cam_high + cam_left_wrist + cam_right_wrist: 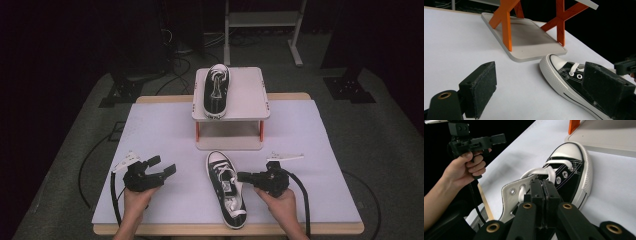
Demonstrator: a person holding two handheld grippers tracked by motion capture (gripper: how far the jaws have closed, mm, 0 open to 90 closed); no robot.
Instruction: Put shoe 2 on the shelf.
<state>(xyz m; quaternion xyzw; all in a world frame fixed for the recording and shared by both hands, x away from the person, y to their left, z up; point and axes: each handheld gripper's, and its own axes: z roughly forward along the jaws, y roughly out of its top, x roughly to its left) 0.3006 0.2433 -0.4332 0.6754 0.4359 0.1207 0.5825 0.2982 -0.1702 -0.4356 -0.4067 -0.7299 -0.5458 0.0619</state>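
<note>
Partly behind the right claw, shoe tongue and laces.

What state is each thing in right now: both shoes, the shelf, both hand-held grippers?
Near shoe: flat on the table, toe toward the shelf, laces loose.
Far shoe: on the shelf top, upright.
Shelf: standing, lower level bare.
Left hand-held gripper: open, holding nothing, beside the near shoe.
Right hand-held gripper: shut at the near shoe's opening by the laces; what it pinches is hidden.
</note>
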